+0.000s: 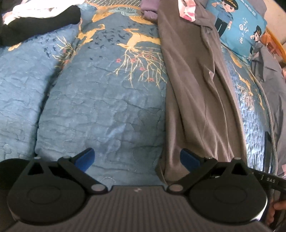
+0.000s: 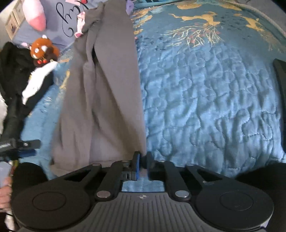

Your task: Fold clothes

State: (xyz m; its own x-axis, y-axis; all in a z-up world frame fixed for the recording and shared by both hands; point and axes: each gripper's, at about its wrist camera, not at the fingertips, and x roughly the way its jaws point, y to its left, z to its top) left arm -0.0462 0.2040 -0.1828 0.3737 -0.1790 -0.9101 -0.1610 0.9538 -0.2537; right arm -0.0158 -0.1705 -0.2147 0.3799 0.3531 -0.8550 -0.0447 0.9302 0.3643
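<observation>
The grey garment [image 2: 103, 92], stretched lengthwise away, is pinched at its near corner by the right gripper [image 2: 143, 160], while the left gripper [image 1: 137, 159] is held wide beside its edge.

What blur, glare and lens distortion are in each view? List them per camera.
Left wrist view: strong fisheye bending of the quilt; the grey garment is fairly sharp, with the white and black clothes smeared at top left. Right wrist view: same barrel bending, bright sheen on the quilt, soft blur on the grey garment near the right gripper.

Right gripper [image 2: 142, 163] pinches grey garment [image 2: 105, 100]
</observation>
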